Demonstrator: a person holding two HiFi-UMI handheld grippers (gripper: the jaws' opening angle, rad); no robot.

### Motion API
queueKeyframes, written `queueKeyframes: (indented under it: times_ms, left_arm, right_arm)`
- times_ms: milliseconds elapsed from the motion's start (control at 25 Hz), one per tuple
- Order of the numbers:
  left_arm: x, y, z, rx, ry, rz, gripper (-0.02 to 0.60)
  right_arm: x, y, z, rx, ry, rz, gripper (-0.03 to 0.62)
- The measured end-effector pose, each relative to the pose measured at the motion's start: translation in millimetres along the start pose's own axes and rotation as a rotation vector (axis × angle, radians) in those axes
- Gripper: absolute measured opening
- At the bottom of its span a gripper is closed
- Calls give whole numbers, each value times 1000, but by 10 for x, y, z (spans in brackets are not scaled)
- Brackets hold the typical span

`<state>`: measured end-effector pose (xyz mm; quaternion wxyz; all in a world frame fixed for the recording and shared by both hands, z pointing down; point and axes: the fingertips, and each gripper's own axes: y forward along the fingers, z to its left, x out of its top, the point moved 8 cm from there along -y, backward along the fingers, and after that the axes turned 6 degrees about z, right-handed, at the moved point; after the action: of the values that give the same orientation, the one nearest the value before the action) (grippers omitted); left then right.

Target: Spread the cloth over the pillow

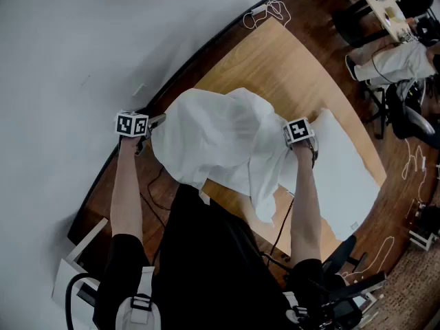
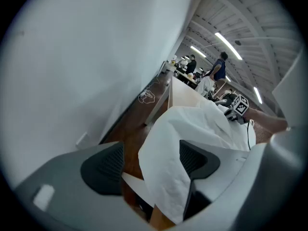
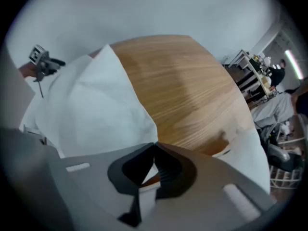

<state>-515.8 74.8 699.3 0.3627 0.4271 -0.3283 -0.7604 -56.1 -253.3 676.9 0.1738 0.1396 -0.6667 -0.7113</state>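
A white cloth (image 1: 213, 139) hangs bunched above the wooden table (image 1: 275, 64), stretched between my two grippers. A white pillow (image 1: 344, 170) lies flat on the table's right part, and the cloth's right side hangs over its near-left end. My right gripper (image 1: 297, 133) points down over the pillow's left end. In the right gripper view its jaws (image 3: 154, 150) are shut on a fold of the cloth (image 3: 91, 109). My left gripper (image 1: 130, 126) is beyond the table's left edge. Its jaws (image 2: 149, 162) stand wide apart, with the cloth (image 2: 192, 124) draped against the right pad (image 2: 197, 160).
A pale wall (image 1: 82, 53) runs close along the table's left side. Dark wooden floor with white cables (image 1: 271, 9) surrounds the table. Desks, chairs and seated people (image 1: 399, 53) fill the far right. A black chair base (image 1: 344, 280) stands near my right side.
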Motion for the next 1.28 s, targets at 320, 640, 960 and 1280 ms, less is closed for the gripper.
queueKeyframes:
  times_ms: [320,640,960,1280]
  left_arm:
    - [285,169,122,-277,-35,12,329]
    - [612,34,-323,-230,241,-3,252]
    - [998,547,-1182,-121,640,163,132]
    - [778,1050,-1548,35,966,291,17]
  right_arm:
    - [-897,-2304,144,-31,196,-597,6]
    - [-2841,-3161,203,-355,509,-577,6]
    - [-3288,-3040,650,-361,614,-569,6]
    - [-3347,-3106,1087,-381,627,-593,6]
